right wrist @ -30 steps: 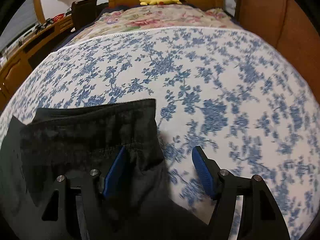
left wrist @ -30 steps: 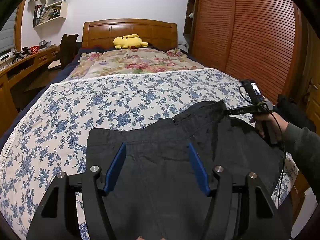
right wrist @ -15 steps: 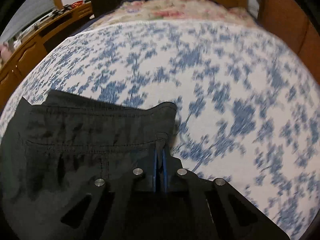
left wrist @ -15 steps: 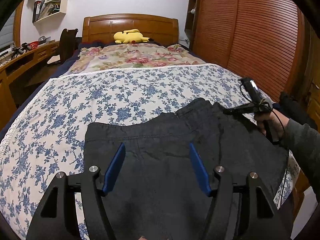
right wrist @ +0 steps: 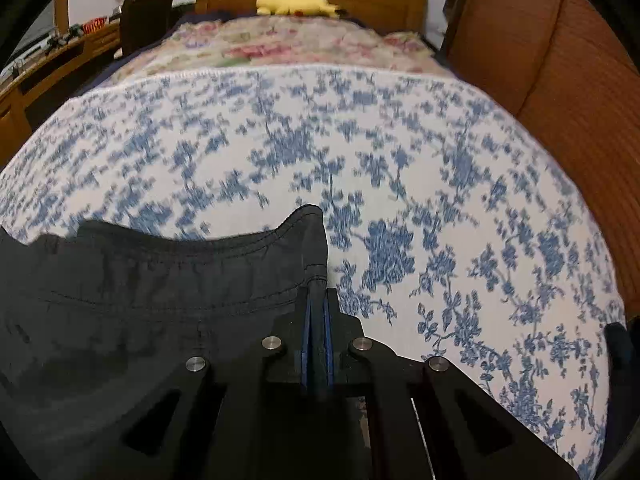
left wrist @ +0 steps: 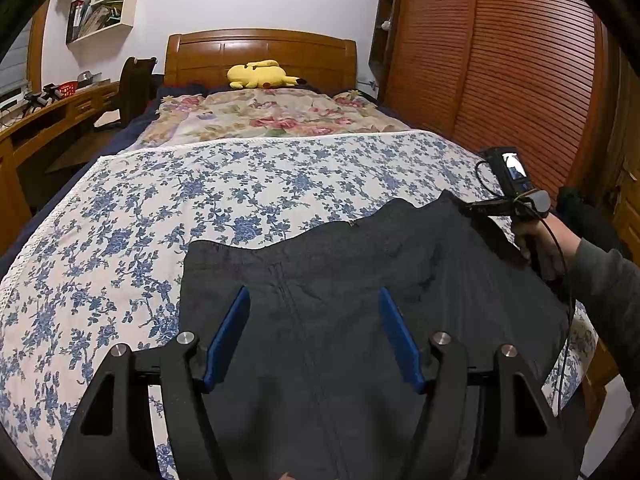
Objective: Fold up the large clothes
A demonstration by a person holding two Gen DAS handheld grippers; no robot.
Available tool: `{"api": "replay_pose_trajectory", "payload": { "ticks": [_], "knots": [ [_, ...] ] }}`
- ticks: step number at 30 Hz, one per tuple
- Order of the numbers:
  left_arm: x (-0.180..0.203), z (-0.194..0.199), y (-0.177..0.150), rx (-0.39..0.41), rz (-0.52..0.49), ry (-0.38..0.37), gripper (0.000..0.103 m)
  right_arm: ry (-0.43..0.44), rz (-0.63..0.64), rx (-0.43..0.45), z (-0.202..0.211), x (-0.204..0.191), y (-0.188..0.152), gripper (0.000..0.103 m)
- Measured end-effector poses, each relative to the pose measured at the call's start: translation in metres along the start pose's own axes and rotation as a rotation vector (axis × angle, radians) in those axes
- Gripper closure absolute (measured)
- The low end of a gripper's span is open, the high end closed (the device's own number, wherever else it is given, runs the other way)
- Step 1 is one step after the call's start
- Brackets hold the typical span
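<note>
Black trousers (left wrist: 340,292) lie waist-up on the blue-flowered bedspread (left wrist: 200,200) at the foot of the bed. My left gripper (left wrist: 314,312) is open and hovers over the middle of the garment, holding nothing. My right gripper (right wrist: 316,304) is shut on the right corner of the trousers' waistband (right wrist: 308,236) and lifts it slightly. From the left wrist view the right gripper (left wrist: 468,210) shows at the garment's far right corner, held by a hand.
A yellow plush toy (left wrist: 260,74) lies by the wooden headboard (left wrist: 260,52) above a flowered quilt (left wrist: 260,116). A wooden wardrobe (left wrist: 500,72) runs along the right side. A desk (left wrist: 48,116) and a dark chair (left wrist: 134,88) stand on the left.
My right gripper closed on the waistband corner and raised it, carrying it up the bed. My left gripper stayed open over the trousers.
</note>
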State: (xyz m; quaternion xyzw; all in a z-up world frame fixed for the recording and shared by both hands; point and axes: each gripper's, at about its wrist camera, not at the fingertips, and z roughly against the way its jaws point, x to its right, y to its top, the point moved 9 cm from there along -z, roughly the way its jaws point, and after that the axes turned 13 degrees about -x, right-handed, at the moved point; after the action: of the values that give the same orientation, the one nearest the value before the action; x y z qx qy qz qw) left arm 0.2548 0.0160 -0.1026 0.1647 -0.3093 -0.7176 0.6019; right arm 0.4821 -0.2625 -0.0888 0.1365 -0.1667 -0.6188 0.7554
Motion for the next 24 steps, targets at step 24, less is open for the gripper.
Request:
{"api": "replay_pose_trajectory", "payload": {
  "ticks": [24],
  "knots": [
    [-0.013, 0.006, -0.005, 0.004, 0.011, 0.017, 0.034, 0.238, 0.352, -0.112, 0.017, -0.189, -0.055, 0.089]
  ]
}}
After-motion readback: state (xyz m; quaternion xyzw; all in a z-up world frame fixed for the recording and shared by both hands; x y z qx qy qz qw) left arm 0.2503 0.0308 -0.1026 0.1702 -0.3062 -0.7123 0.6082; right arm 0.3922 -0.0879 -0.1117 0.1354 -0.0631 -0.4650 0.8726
